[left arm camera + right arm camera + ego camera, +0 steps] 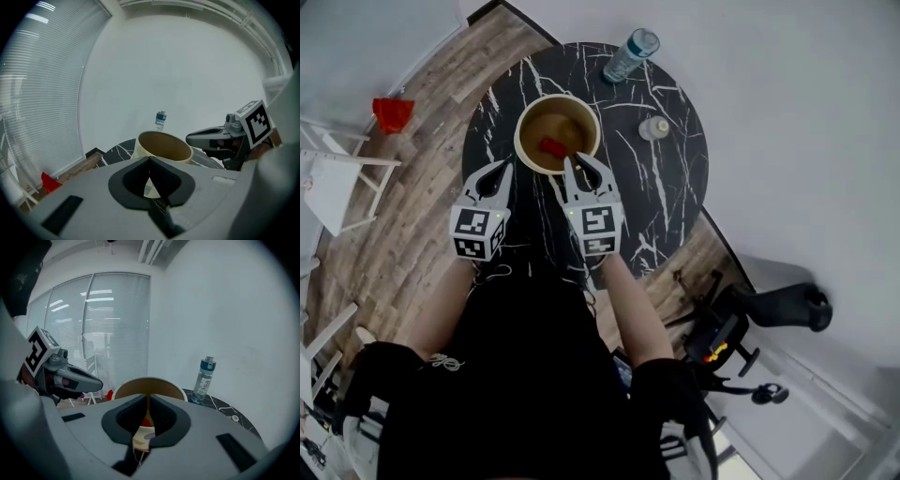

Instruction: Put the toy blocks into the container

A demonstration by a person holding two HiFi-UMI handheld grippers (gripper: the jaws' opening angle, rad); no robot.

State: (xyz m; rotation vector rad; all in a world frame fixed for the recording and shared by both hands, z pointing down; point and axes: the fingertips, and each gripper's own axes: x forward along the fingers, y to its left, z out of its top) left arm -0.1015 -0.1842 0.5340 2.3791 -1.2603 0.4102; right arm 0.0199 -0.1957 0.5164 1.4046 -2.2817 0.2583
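**Already in the container: one red block**

Nearest, two bare forearms behind the left gripper point(499, 167) and the right gripper point(581, 161), each with a cube printed in black-and-white square markers rather than readable words. Both pairs of jaws closed tip to tip, with nothing between them. Held side by side, just short of the near rim of the cream container point(522, 141) on a round black marble-patterned table point(670, 192). On the container's brown floor, a single red toy block point(551, 147). Farther across the table, a small pale round object point(653, 127). At the far edge, a clear water bottle point(630, 54), its label too small to read. Off to the left, on the wooden floor point(422, 159), a red object point(392, 112).
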